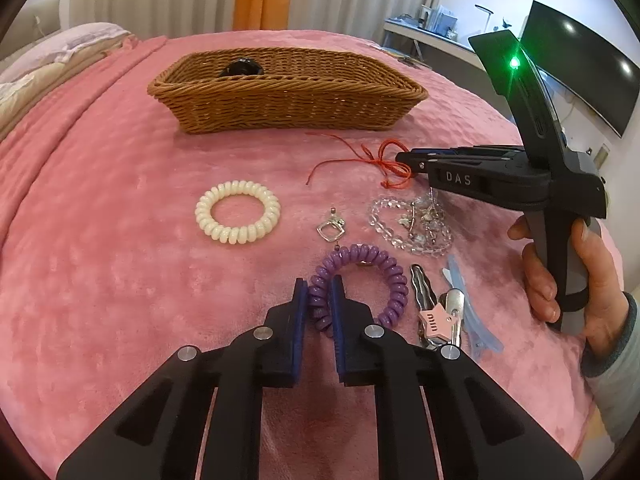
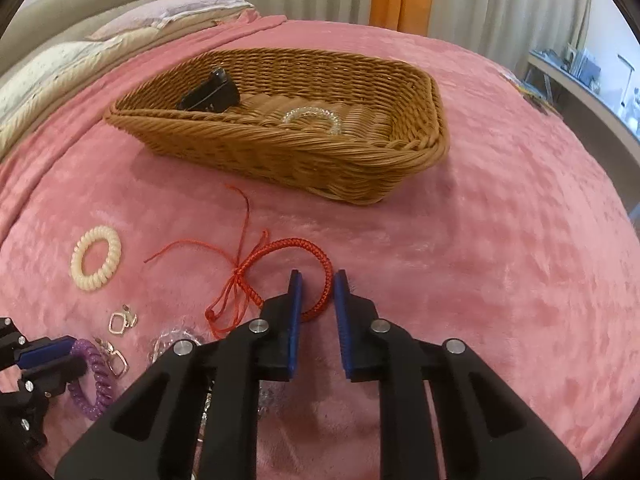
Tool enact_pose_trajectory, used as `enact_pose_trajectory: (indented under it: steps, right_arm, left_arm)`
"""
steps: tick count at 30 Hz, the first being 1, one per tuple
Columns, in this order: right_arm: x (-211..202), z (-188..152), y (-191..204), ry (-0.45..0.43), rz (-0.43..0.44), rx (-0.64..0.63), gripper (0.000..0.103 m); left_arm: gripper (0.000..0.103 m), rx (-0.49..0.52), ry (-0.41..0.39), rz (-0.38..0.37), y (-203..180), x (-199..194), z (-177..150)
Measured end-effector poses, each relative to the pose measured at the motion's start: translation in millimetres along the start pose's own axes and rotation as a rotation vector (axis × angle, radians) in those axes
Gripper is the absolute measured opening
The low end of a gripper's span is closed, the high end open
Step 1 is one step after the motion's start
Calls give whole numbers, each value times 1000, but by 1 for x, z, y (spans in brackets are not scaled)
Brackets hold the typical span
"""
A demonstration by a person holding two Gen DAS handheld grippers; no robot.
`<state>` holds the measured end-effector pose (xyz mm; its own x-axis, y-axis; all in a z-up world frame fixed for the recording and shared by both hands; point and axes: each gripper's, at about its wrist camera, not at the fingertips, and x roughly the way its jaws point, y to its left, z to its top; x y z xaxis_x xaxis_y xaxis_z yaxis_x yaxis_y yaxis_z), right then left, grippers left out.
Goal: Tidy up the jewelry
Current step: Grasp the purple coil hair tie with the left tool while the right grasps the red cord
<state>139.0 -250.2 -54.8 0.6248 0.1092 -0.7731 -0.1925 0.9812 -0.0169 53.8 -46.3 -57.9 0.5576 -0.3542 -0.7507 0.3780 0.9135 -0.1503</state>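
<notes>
My left gripper [image 1: 320,286] is open, its jaws either side of the left edge of a purple coil hair tie [image 1: 360,284] on the pink blanket. My right gripper [image 2: 318,280] is open, its jaws straddling the right side of a red braided cord bracelet [image 2: 316,264], which also shows in the left wrist view [image 1: 390,162]. A wicker basket [image 1: 288,100] stands beyond; it holds a black clip [image 2: 210,94] and a clear coil tie [image 2: 314,118]. A white coil tie [image 1: 237,212], a metal pendant [image 1: 331,228] and a clear bead bracelet [image 1: 412,220] lie loose.
Metal and blue hair clips [image 1: 444,308] with a pink star lie right of the purple tie. Pillows [image 2: 120,36] sit at the far left of the bed. A desk [image 1: 432,36] and dark monitor [image 1: 580,64] stand off the bed to the right.
</notes>
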Motion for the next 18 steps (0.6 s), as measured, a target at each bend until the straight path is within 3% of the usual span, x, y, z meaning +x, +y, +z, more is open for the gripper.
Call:
enact_pose_trajectory:
  steps: [5, 13, 18]
  right_arm:
    - [-7, -4, 1, -8, 22, -6, 4]
    - [-46, -13, -12, -72, 85, 72, 4]
    - [-80, -12, -8, -123, 79, 64, 3]
  left_arm:
    - [9, -19, -11, -17, 4, -2, -1]
    - [9, -36, -72, -49, 7, -16, 1]
    - [9, -53, -114, -59, 10, -33, 9]
